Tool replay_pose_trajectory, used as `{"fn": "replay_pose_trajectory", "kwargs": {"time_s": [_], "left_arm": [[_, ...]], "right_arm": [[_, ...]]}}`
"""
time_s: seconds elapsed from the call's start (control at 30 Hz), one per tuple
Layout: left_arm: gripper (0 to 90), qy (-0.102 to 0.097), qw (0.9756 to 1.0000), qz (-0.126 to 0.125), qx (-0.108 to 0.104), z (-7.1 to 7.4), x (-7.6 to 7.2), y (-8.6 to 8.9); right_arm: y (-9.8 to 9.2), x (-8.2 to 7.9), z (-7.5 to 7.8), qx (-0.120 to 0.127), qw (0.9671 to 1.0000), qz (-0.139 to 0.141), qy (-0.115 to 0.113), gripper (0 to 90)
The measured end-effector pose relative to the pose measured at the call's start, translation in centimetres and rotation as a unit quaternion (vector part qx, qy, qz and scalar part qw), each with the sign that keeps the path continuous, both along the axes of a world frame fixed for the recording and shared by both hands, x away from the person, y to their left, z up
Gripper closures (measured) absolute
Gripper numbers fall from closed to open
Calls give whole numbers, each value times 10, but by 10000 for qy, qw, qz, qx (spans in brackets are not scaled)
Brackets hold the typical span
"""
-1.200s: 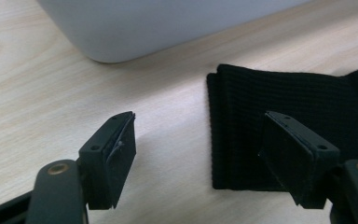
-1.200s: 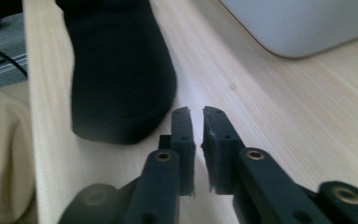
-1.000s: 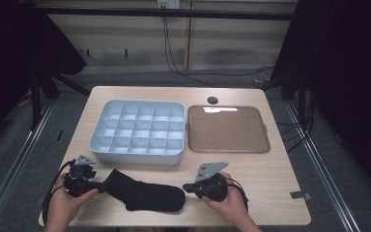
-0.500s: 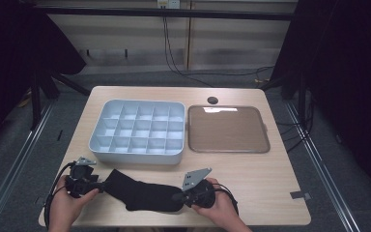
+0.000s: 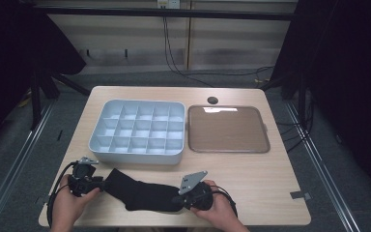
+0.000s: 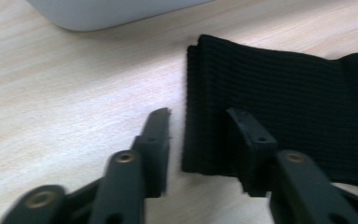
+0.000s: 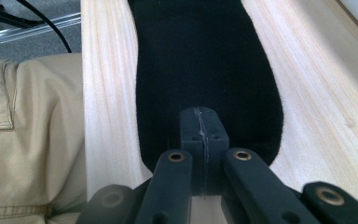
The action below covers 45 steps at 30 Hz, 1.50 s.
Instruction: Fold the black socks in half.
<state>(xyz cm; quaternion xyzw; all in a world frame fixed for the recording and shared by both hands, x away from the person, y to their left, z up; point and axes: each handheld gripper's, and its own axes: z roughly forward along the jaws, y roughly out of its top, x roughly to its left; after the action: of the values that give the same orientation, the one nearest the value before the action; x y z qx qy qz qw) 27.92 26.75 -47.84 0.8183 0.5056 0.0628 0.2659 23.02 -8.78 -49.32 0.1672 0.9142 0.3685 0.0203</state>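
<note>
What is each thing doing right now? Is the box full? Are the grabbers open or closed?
Black sock: lying flat on the table, cuff between the left jaws.
Divided box: every compartment empty.
Brown tray: empty.
Left hand-held gripper: jaws just been closing around the sock's cuff, not yet pressing.
Right hand-held gripper: shut, over the sock's toe end.

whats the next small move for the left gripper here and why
Probably finish closing the left gripper on the sock: its jaws have just been closing and straddle the cuff edge without pinching it, while the right gripper, jaws together, rests on the toe end.
</note>
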Motion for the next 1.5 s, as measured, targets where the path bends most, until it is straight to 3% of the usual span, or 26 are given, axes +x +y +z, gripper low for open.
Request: {"fn": "replay_pose_trajectory", "kwargs": {"time_s": [0.17, 0.23, 0.43, 1.03, 1.5], "left_arm": [[732, 197, 9998, -51, 32, 2, 2, 0], [768, 323, 9994, -33, -87, 2, 4, 0], [784, 356, 9993, -14, 58, 9, 4, -4], [786, 154, 9997, -178, -51, 42, -1, -9], [786, 56, 9990, -449, 15, 64, -7, -31]], "right_arm": [[0, 0, -1, 25, 10000, -5, 23, 900], [0, 0, -1, 23, 10000, -4, 21, 900], [0, 0, -1, 38, 10000, -27, 48, 900], [1, -1, -1, 43, 10000, -64, 16, 900], [2, -1, -2, 73, 9999, -125, 41, 900]]}}
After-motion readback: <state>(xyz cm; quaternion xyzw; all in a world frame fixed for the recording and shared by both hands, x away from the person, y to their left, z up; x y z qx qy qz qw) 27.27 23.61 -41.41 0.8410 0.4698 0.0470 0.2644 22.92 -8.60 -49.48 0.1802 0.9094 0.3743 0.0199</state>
